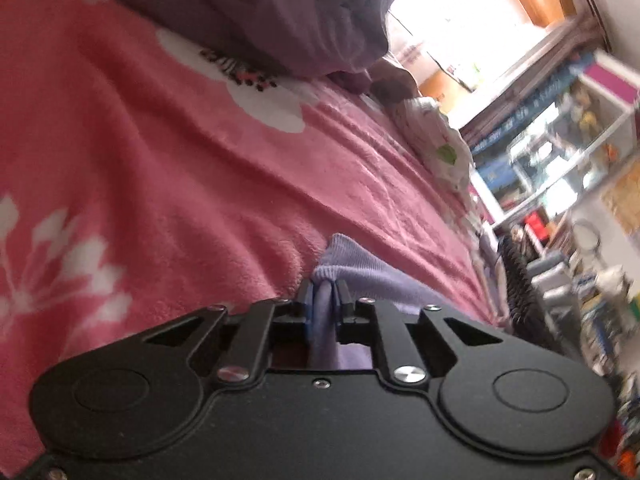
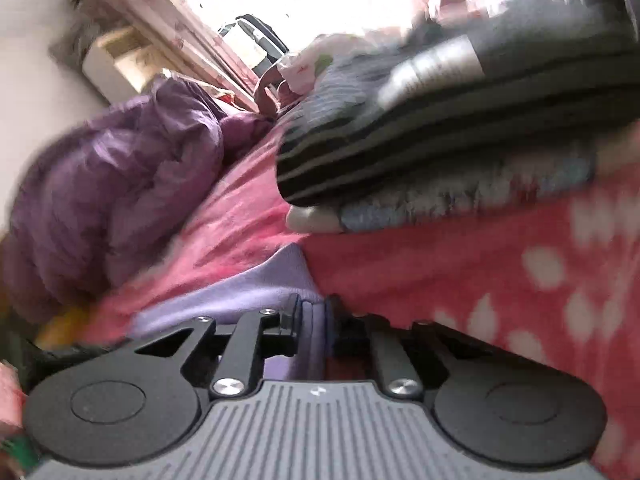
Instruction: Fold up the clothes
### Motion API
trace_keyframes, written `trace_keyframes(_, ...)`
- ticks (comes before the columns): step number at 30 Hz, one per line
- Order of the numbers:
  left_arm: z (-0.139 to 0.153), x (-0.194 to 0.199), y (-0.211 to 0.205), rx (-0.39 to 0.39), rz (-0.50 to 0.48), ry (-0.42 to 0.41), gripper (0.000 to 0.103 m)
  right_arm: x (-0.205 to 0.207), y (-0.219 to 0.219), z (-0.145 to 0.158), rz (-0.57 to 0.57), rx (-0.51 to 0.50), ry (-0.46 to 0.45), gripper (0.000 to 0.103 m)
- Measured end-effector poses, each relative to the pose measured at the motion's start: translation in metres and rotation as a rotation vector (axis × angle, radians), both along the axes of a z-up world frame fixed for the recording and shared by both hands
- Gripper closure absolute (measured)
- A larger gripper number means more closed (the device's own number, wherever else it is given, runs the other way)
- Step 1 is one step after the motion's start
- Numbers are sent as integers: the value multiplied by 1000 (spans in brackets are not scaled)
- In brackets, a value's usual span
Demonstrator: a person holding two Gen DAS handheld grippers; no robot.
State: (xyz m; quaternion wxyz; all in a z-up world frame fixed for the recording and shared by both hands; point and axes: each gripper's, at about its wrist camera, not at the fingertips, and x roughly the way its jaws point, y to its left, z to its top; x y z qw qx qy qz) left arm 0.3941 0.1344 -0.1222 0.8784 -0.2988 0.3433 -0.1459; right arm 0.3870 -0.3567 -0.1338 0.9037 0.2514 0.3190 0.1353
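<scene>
Two close, tilted fisheye views from hand-held grippers, low over a bed covered by a fuzzy pink fleece blanket with white flower shapes (image 1: 168,184).

In the left wrist view, the left black two-finger gripper (image 1: 324,300) has its jaws drawn narrow and pinching a bunched fold of a pale lavender knitted garment (image 1: 352,268). The cloth is squeezed between the blue-edged pads and runs back through the gap toward the gripper body. The rest of the garment lies on the blanket just ahead and to the right of the jaws. Further up the bed sits a crumpled dark purple padded jacket (image 1: 256,12), resting on the blanket. A white floral cloth (image 1: 436,136) lies at the bed's far edge, and blurred cluttered shelves (image 1: 560,152) fill the right side.

In the right wrist view, the right black gripper with a ribbed grey body (image 2: 314,316) is likewise nearly closed, clamping an edge of the same lavender garment (image 2: 248,284), which spreads left across the blanket (image 2: 460,272). The purple jacket (image 2: 116,184) lies to the left. A stack of folded clothes, dark grey striped on top (image 2: 420,136), sits on the blanket to the upper right, well apart from the jaws. This view is blurred.
</scene>
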Motion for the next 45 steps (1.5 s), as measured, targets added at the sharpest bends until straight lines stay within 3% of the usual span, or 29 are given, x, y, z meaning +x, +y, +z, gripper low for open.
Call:
trace_keyframes(1,6,-4,0,25,1,-21,85,-5,5,9,-5,-67,-17,71)
trace_keyframes(2,14,-8,1,66,3,-49,85,-10,9,17,-10,-133,-34,68)
trace_keyframes(4,32,-17,1,146,6,-102,85,-23,10,33,-5,-231,-74,68)
trace_keyframes(5,43,-23,2,150,-7,-143,85,-31,9,40,2,-255,-103,69)
trace_keyframes(8,56,-28,-9,111,-93,-214,85,-44,12,57,112,-210,-137,69)
trace_keyframes(9,55,-26,-16,124,-115,-209,77,-46,14,60,158,-190,-137,70)
trace_keyframes(11,39,-17,-31,182,-131,-135,59,-36,26,47,230,-260,-17,72)
trace_keyframes(12,25,-10,-36,215,-121,-59,60,-31,30,37,241,-311,38,78)
trace_keyframes(13,12,-6,-39,245,-113,-16,62,-30,23,29,230,-292,39,87)
trace_keyframes(14,11,-7,-40,261,-108,-19,61,-29,15,21,218,-273,40,89)
trace_keyframes(16,22,-15,-39,280,-97,-60,62,-31,0,19,168,-210,49,97)
trace_keyframes(18,38,-26,-41,304,-96,-126,62,-45,-2,33,153,-250,4,86)
trace_keyframes(24,67,-69,-75,365,-154,-225,62,-126,8,72,193,-258,-118,86)
trace_keyframes(27,74,-93,-104,375,-200,-252,62,-176,23,72,236,-216,-154,88)
trace_keyframes(29,74,-116,-122,362,-233,-257,62,-186,36,47,212,-331,-77,88)
trace_keyframes(30,73,-129,-132,354,-252,-255,62,-190,41,35,200,-385,-42,88)
trace_keyframes(32,69,-160,-152,335,-296,-257,62,-197,34,13,161,-401,-59,88)
trace_keyframes(35,60,-221,-185,364,-374,-292,62,-226,18,40,94,-242,-155,78)
trace_keyframes(37,54,-259,-207,389,-419,-323,62,-250,2,53,21,-163,-204,56)
trace_keyframes(39,51,-288,-226,405,-458,-346,62,-273,-29,51,-112,-95,-206,54)
trace_keyframes(41,47,-317,-248,484,-484,-409,61,-292,-64,44,-263,-25,-179,54)
trace_keyframes(44,37,-343,-274,577,-528,-471,51,-301,-117,29,-490,71,-90,51)
trace_keyframes(45,33,-350,-283,615,-544,-488,48,-301,-131,24,-542,99,-75,46)
